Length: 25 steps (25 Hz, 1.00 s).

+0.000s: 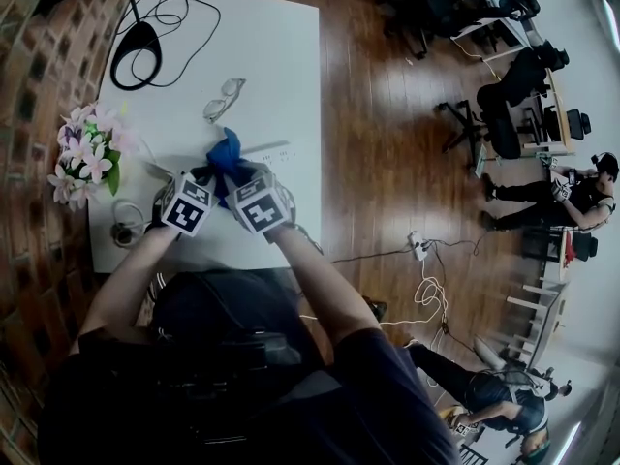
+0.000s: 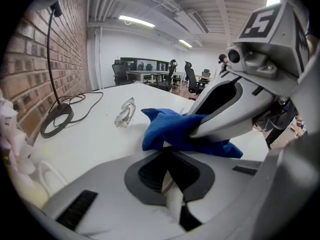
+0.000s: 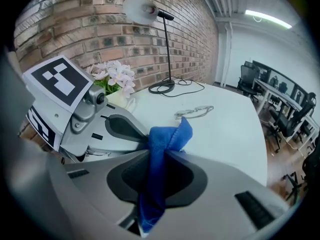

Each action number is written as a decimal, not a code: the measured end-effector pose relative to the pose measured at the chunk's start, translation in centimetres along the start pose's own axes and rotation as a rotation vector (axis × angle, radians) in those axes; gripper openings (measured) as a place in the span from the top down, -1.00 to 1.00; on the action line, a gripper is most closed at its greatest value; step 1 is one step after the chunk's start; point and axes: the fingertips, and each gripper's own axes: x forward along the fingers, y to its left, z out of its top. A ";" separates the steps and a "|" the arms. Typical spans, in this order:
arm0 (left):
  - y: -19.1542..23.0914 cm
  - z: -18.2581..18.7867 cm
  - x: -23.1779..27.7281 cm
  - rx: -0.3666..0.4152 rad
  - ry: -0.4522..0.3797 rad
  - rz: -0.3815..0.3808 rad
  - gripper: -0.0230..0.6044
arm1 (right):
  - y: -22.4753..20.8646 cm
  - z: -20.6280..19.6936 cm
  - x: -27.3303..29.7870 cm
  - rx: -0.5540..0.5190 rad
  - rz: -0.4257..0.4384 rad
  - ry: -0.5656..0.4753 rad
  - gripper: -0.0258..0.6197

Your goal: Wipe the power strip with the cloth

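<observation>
The right hand-held gripper (image 3: 161,146) clamps the blue cloth (image 3: 175,133); left hand-held gripper (image 2: 167,154) closed

A white rectangular table (image 1: 281,56) stands on a wooden floor (image 1: 387,192), its left side along a brick wall. On the far left corner sits a round black lamp base (image 1: 136,45) with a looping black cable (image 1: 184,17). Clear glasses (image 1: 224,99) lie near the middle, just beyond a bunched blue cloth (image 1: 226,151). Pink and white flowers (image 1: 87,155) stand at the left edge
</observation>
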 end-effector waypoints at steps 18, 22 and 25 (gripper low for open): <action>-0.1 0.0 -0.3 0.027 -0.014 0.002 0.93 | 1.1 0.2 0.7 -0.074 -0.006 0.053 0.73; -0.3 -0.1 -0.3 0.029 -0.014 0.005 0.93 | 1.2 0.1 0.5 -0.094 -0.009 0.056 0.73; -0.3 0.0 -0.3 0.039 -0.022 0.011 0.92 | 0.9 0.1 0.4 -0.096 -0.001 0.061 0.72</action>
